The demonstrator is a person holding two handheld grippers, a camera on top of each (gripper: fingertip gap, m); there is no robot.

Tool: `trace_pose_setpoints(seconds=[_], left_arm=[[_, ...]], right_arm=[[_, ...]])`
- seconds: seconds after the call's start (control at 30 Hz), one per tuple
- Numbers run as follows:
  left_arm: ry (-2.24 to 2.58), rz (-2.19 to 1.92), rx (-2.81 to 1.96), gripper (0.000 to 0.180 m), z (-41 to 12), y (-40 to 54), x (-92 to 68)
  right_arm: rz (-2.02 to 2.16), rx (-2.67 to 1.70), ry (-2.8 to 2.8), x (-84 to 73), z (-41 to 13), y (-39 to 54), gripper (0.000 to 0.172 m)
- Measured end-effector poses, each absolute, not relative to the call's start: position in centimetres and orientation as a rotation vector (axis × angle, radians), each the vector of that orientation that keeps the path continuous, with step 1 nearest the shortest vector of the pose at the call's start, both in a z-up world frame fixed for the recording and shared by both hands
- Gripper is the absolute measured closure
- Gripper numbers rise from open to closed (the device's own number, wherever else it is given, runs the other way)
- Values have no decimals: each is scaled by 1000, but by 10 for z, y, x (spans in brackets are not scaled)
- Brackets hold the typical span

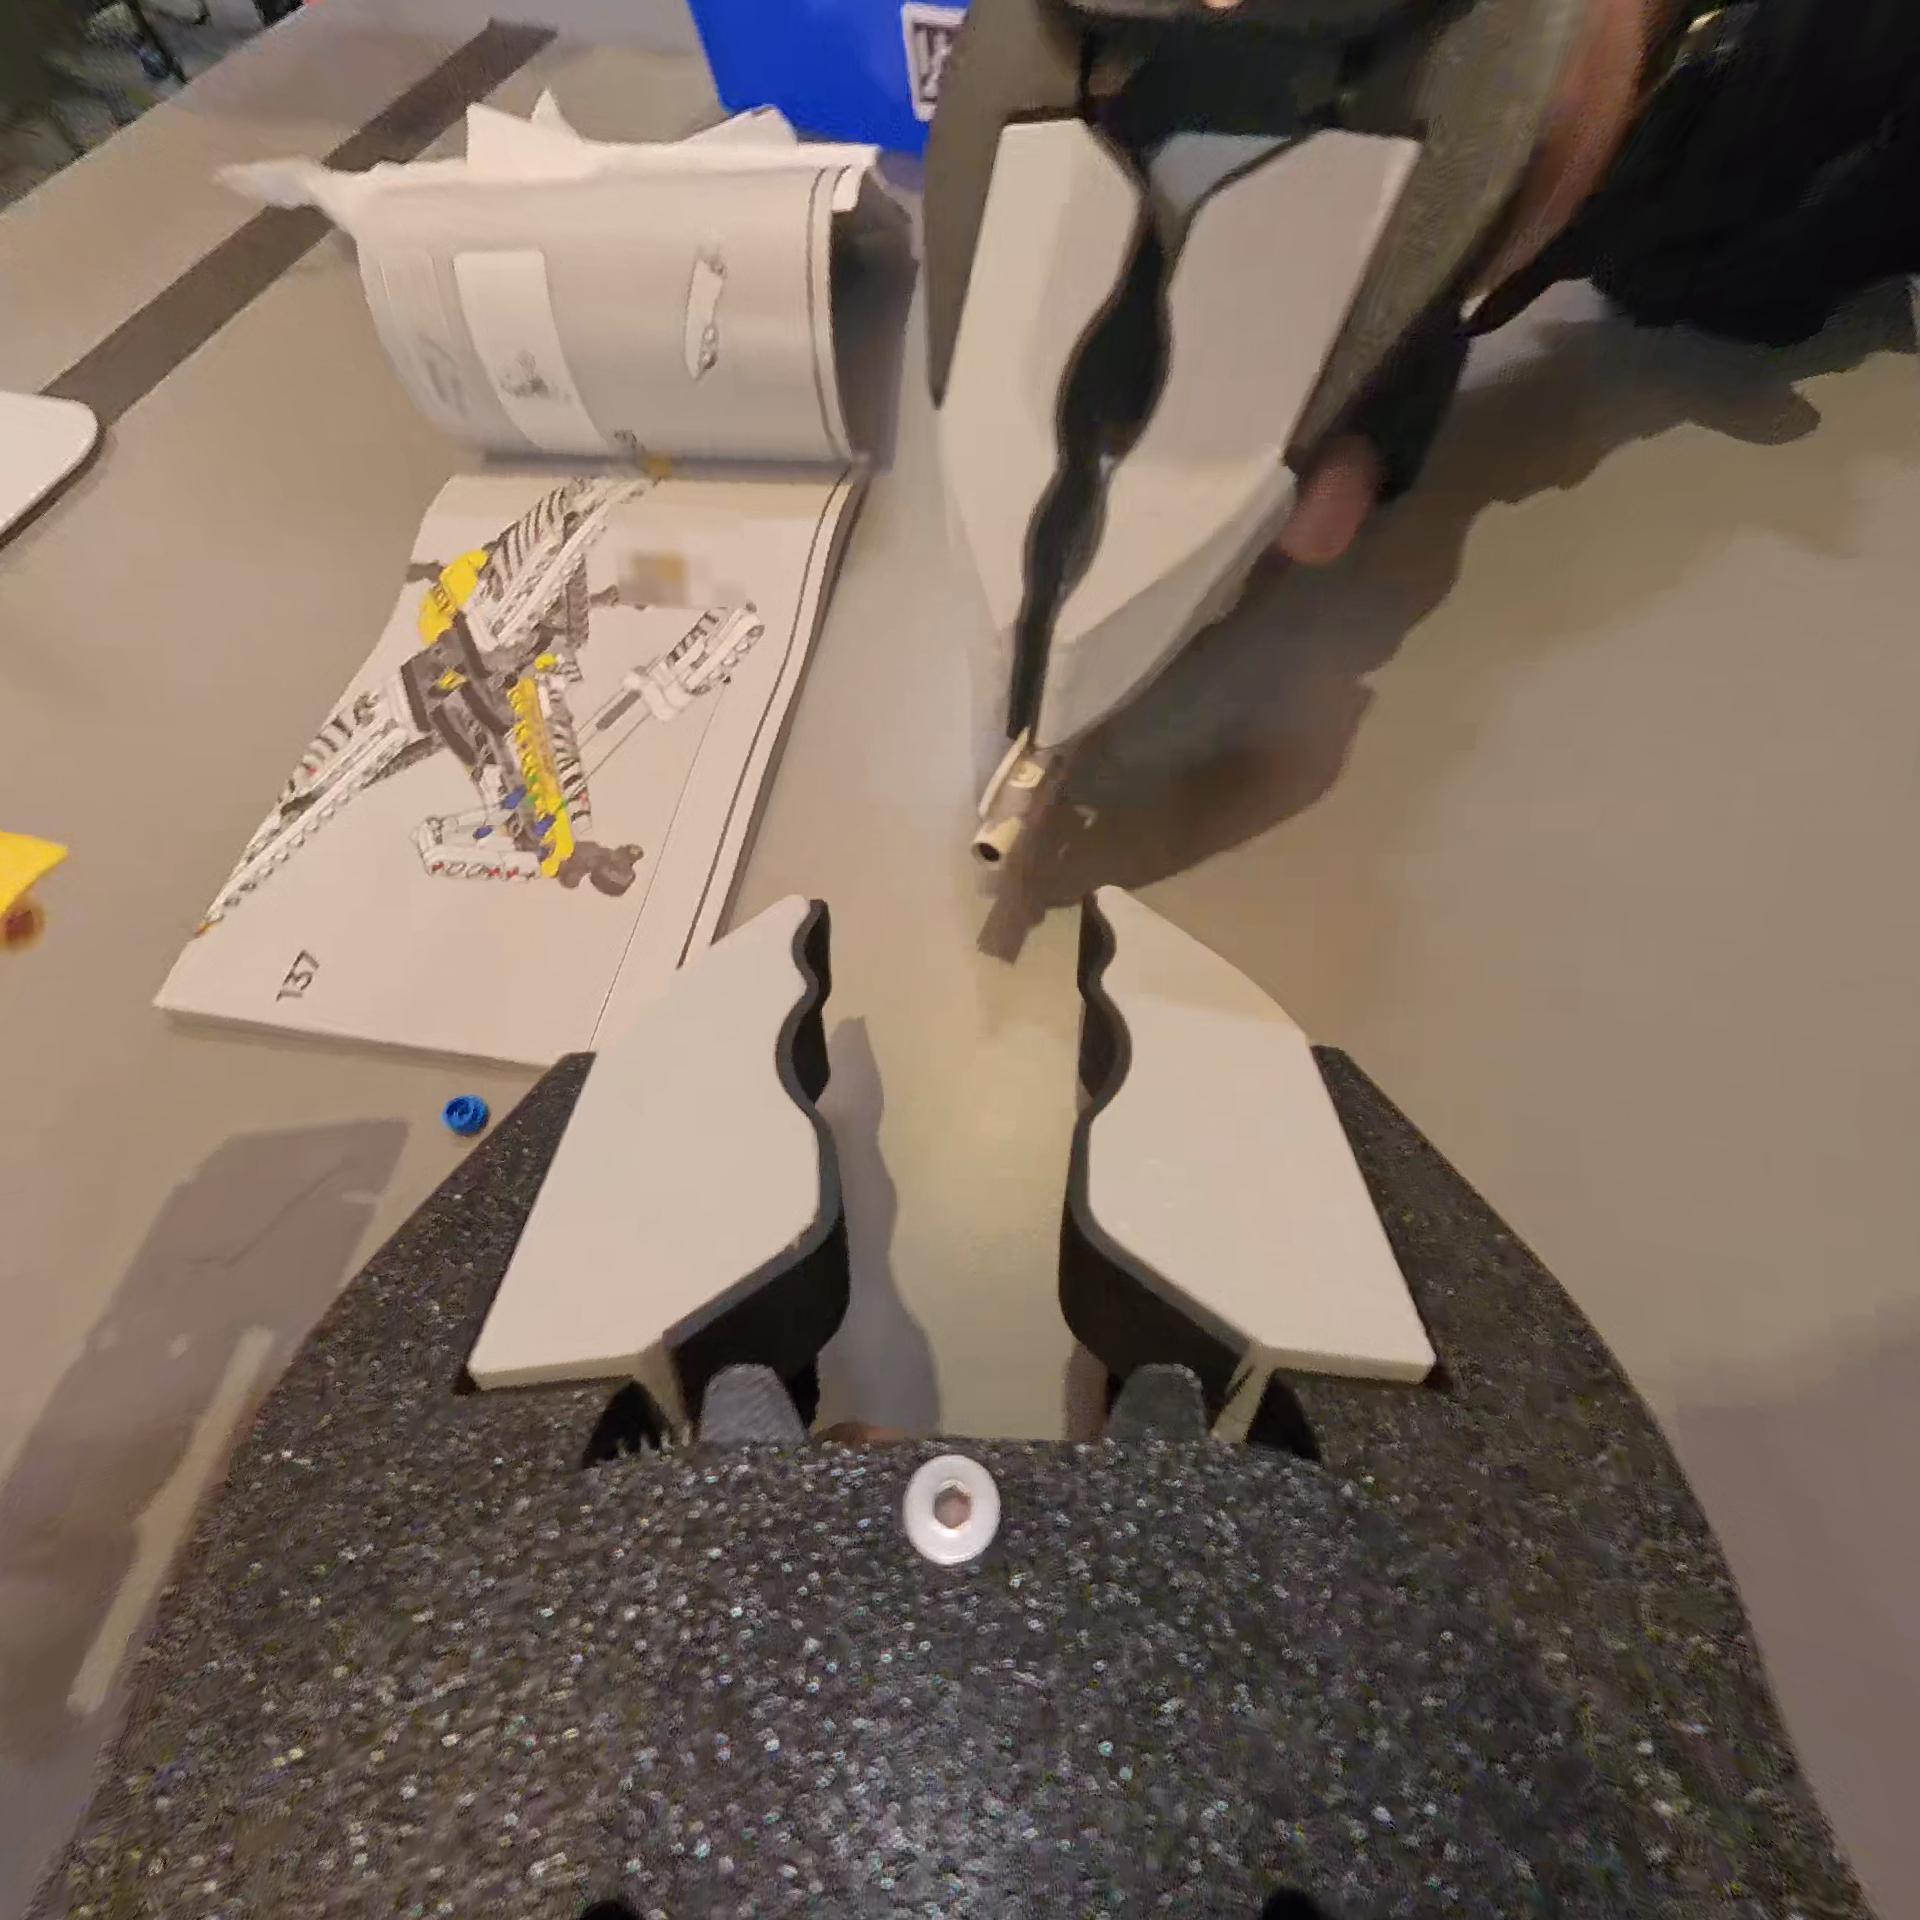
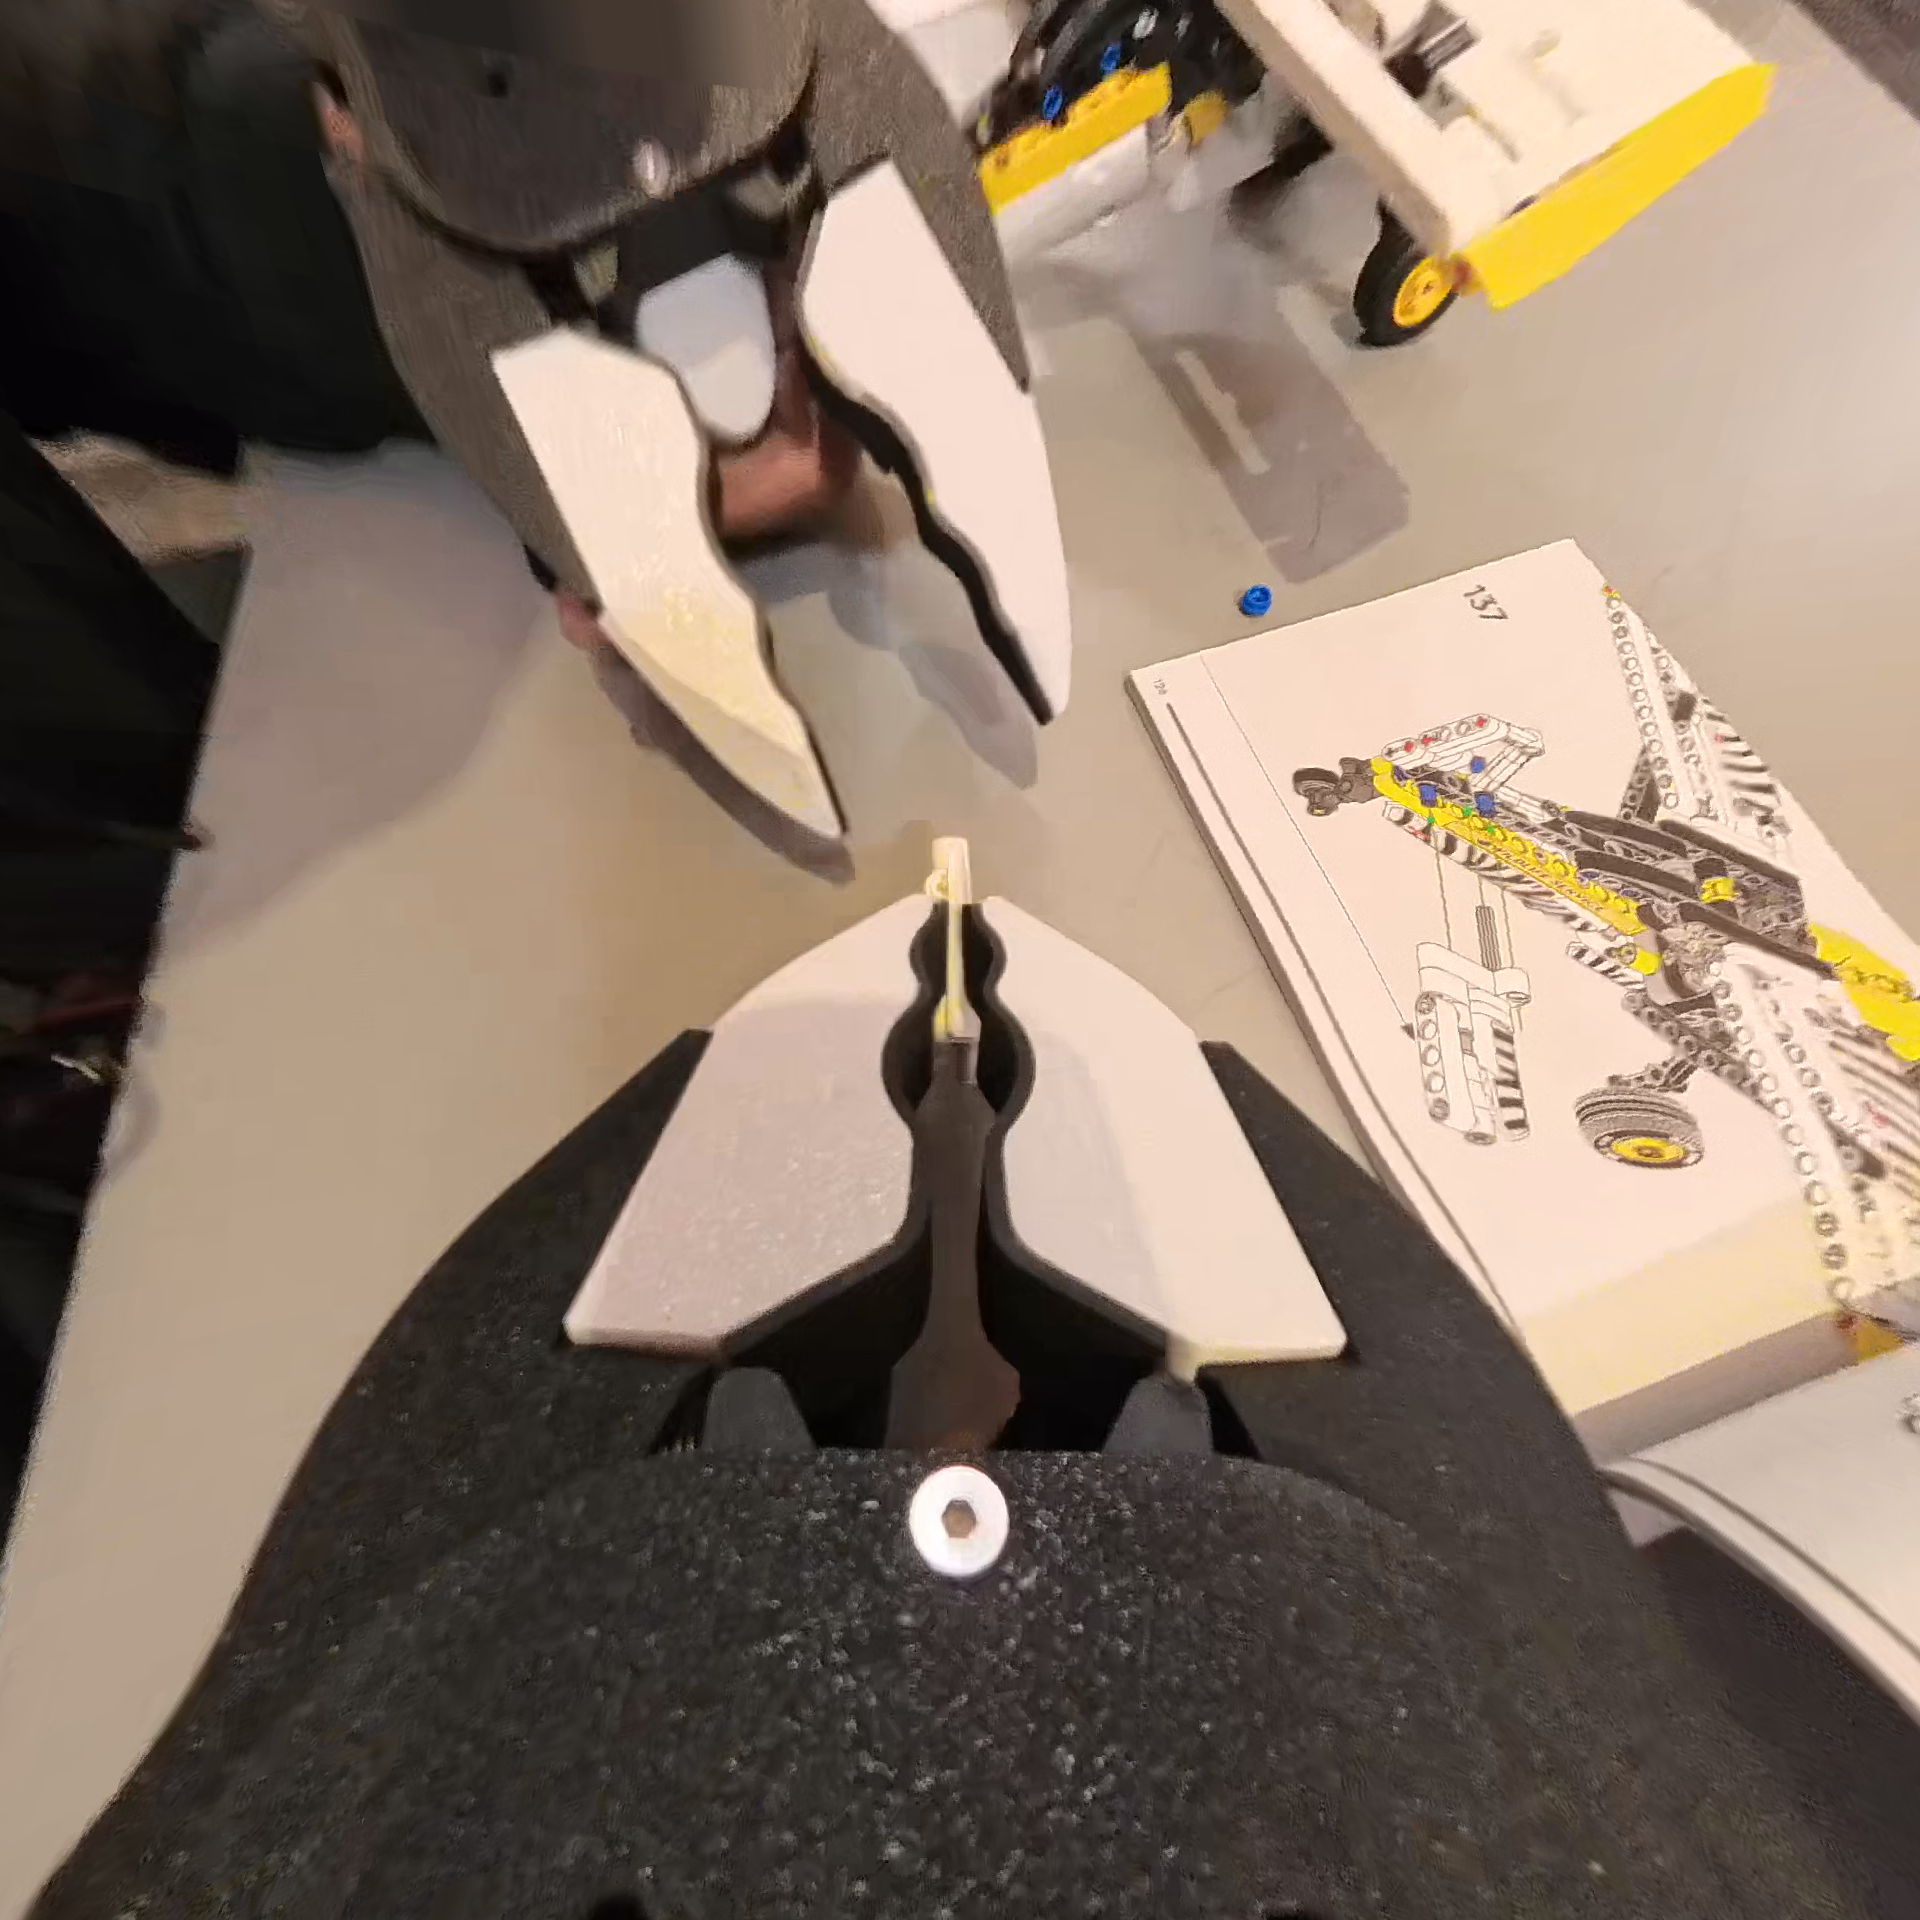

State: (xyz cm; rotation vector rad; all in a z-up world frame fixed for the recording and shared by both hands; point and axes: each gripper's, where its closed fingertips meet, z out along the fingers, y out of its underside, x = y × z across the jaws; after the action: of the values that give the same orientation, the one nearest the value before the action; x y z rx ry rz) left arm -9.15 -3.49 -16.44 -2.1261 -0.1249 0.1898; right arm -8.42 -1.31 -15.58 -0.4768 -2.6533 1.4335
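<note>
Cream plastic showed at the tips of the right gripper, whose pads were clenched flat on a small pale pin-like piece; one end of it stuck out past the fingertips, above the grey table. Facing it, the left gripper stood released, its two fingers well apart with only bare table between them, and the pin's open end pointed toward that gap, near but not touching.

As far as could be judged, one piece had been picked up and was carried clear of the table; it was joined to nothing.

Just to the right of the right gripper lay one open instruction booklet, flat, showing a drawing of a yellow and white machine. Beyond the booklet's far corner sat one loose blue stud. Farther still, at the far right, stood one partly built yellow and white model vehicle with a yellow-hubbed wheel. In the left wrist view one blue box stood beyond the booklet's lifted pages.
</note>
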Motion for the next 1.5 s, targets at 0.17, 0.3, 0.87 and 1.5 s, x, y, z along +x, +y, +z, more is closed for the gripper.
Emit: trace_pose_setpoints(seconds=[0.17, 0.3, 0.87, 1.5], left_arm=[[-85, 140, -2063, 127, -156, -25, -86], [-144, 15, -1985, 127, -147, -16, -84], [-161, -233, -1980, 172, -147, -6, -70], [98, 97, -2269, 172, -167, -9, -69]], right_arm=[[1798, -703, -2573, -84, -135, -12, 170], [2021, -796, -2518, -80, -124, -11, 170], [1972, -653, -2554, -77, -127, -9, 161], [1316, -11, -2428, -70, -156, -9, 164]])
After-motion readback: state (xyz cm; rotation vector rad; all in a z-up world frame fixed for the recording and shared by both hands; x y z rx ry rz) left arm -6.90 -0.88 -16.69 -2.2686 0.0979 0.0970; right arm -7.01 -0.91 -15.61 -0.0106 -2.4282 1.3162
